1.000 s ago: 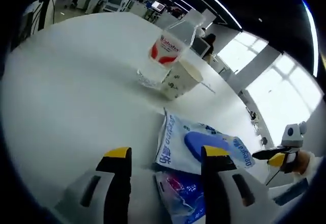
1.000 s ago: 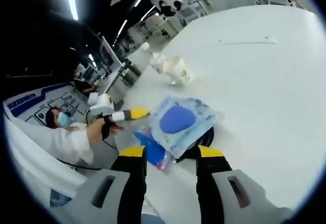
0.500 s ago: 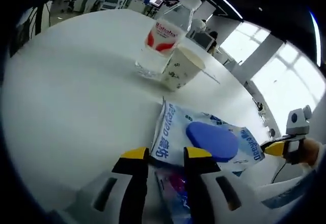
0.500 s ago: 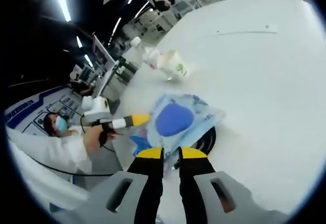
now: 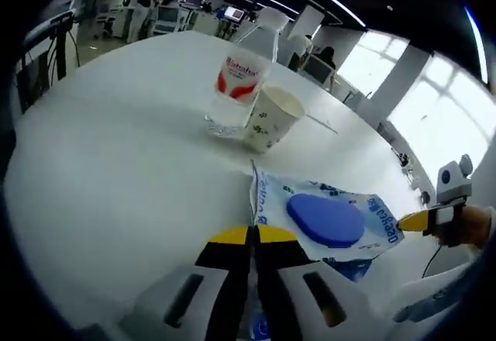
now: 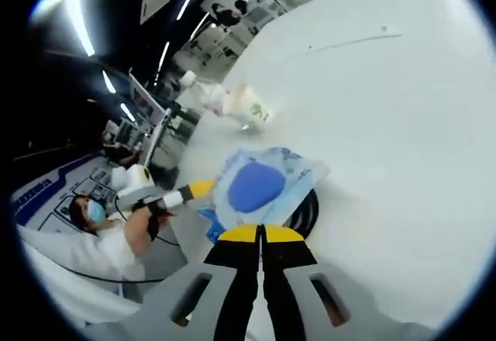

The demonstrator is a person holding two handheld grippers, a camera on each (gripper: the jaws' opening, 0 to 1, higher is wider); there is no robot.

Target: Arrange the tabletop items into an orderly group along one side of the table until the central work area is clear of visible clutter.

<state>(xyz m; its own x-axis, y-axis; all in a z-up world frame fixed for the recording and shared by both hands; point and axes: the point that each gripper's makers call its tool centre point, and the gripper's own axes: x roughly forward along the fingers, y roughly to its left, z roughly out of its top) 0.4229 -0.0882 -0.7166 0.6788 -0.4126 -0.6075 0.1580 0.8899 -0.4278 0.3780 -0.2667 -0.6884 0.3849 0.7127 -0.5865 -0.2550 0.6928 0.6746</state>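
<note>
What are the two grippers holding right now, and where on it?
Both grippers appear shut on the blue-and-white packet, each pinching an opposite edge.

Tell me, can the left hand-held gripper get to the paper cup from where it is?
Probably yes. The left hand-held gripper sits shut at the edge of the blue pouch, and only bare white table lies between it and the paper cup, beside the water bottle.

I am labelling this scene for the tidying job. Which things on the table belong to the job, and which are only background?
Job:
left gripper
right gripper
blue pouch
second packet under it
water bottle
paper cup
black cable

Background:
table
office desks
</note>
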